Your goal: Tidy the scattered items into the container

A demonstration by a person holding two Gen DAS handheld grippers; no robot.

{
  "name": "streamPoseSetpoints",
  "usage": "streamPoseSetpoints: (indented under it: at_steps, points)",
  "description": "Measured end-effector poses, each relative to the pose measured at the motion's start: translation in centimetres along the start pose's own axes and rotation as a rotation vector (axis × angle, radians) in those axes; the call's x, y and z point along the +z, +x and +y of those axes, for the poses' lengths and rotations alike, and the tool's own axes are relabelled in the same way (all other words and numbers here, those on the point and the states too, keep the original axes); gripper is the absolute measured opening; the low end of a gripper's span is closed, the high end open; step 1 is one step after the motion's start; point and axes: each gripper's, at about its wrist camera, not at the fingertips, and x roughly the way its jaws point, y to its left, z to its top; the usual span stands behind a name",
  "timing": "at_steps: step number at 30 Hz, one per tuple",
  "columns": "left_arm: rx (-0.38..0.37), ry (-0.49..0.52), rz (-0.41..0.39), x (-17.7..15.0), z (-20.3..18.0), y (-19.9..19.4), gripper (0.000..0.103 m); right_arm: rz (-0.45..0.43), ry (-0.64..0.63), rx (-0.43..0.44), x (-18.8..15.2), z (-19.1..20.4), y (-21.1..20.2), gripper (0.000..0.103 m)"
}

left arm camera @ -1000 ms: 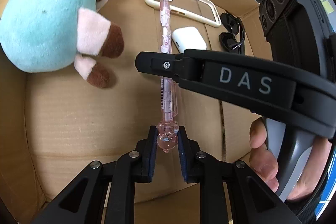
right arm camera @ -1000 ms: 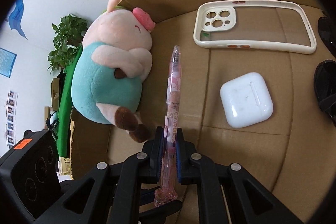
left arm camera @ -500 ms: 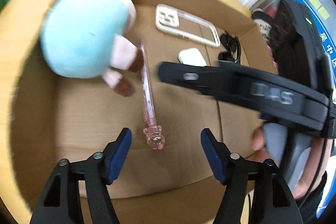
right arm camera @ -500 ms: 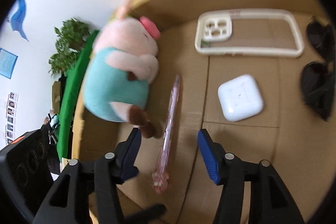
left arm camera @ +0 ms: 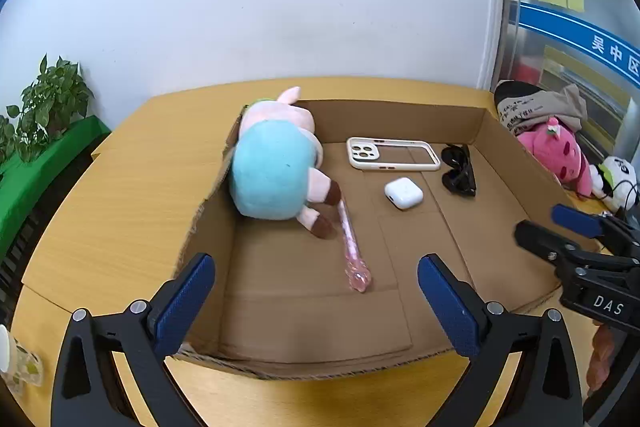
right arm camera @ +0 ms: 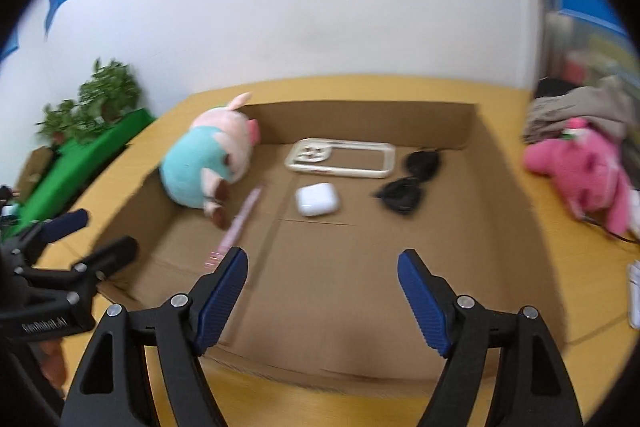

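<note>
A shallow cardboard box (left arm camera: 400, 117) (right arm camera: 360, 115) lies on the wooden table. In it lie a plush pig in a teal shirt (left arm camera: 272, 175) (right arm camera: 204, 163), a pink pen (left arm camera: 352, 247) (right arm camera: 240, 223), a cream phone case (left arm camera: 392, 159) (right arm camera: 344, 159), a white earbud case (left arm camera: 403, 192) (right arm camera: 317, 199) and black sunglasses (left arm camera: 458, 171) (right arm camera: 412, 179). My left gripper (left arm camera: 316, 303) is open and empty above the box's near edge. My right gripper (right arm camera: 322, 299) is open and empty too; it shows at the right of the left wrist view (left arm camera: 560, 231).
A pink plush toy (left arm camera: 560, 155) (right arm camera: 584, 167) and a pile of cloth (left arm camera: 536, 107) sit on the table right of the box. A potted plant (left arm camera: 44, 103) on a green surface stands at the left. A white wall is behind.
Both grippers let go of the pink pen, opened wide and pulled back and up from the box. The pen now lies on the box floor by the pig's feet.
</note>
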Motion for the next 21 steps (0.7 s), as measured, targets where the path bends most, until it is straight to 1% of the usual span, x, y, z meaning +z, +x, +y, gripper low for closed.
streamPoseSetpoints:
  at_steps: [3, 5, 8, 11, 12, 13, 14, 17, 19, 21]
  points:
    - [0.017, 0.036, -0.034, -1.4, -1.1, -0.1, 0.103, -0.040, 0.014, -0.065, -1.4, -1.9, -0.7, 0.077]
    - [0.026, 0.058, -0.056, -2.1, -1.9, 0.1, 0.103, -0.038, 0.013, -0.089, -2.3, -2.7, -0.3, 0.077]
    - [0.023, 0.062, -0.060, -3.2, -2.8, 0.5, 0.103, -0.030, 0.027, -0.098, -3.6, -3.3, 0.1, 0.077]
    - [-0.002, 0.028, -0.066, -4.3, -3.0, 1.2, 0.103, -0.044, 0.003, -0.114, -4.7, -3.1, 0.6, 0.079]
    - [-0.012, 0.000, -0.085, -4.7, -2.9, 1.4, 0.103, -0.061, -0.007, -0.121, -5.0, -2.9, 0.6, 0.079]
    - [-0.001, -0.004, -0.106, -4.9, -2.9, 1.4, 0.103, -0.069, -0.010, -0.124, -5.2, -2.9, 0.6, 0.079]
    - [0.010, 0.003, -0.130, -5.1, -3.0, 1.4, 0.103, -0.076, -0.008, -0.125, -5.2, -2.9, 0.6, 0.080]
    - [0.022, 0.002, -0.162, -5.4, -3.2, 1.4, 0.103, -0.107, -0.020, -0.129, -5.5, -2.9, 0.6, 0.082]
    - [0.023, 0.005, -0.197, -5.7, -3.3, 1.3, 0.103, -0.132, -0.020, -0.131, -5.7, -2.9, 0.6, 0.083]
    - [0.026, 0.004, -0.211, -5.8, -3.3, 1.3, 0.103, -0.164, -0.023, -0.137, -5.9, -2.8, 0.4, 0.083]
